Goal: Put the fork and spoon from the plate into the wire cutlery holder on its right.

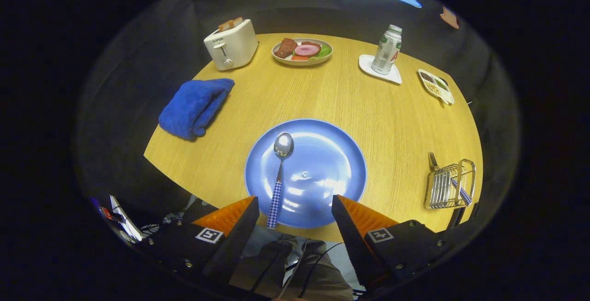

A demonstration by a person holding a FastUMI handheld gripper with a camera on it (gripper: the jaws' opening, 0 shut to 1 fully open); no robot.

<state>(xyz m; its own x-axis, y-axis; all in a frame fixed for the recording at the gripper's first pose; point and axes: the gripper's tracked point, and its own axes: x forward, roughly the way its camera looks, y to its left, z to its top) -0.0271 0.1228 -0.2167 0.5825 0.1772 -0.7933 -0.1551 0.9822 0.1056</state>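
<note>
A blue plate (332, 162) lies on the wooden table just ahead of my fingers. A spoon (280, 172) with a blue checked handle rests on the plate's left part, bowl pointing away, handle end near my left fingertip. The wire cutlery holder (449, 185) stands to the right of the plate near the table's edge. A fork with the same checked handle (461, 191) sits in it, its prongs sticking out at the far side. My gripper (295, 202) hangs open over the plate's near rim, nothing between its fingers.
A folded blue towel (196, 106) lies left of the plate. At the far side stand a white toaster (231, 44), a plate of food (302, 51), a bottle (386, 50) on a white coaster and a small divided dish (436, 86). A person's lap shows below the table.
</note>
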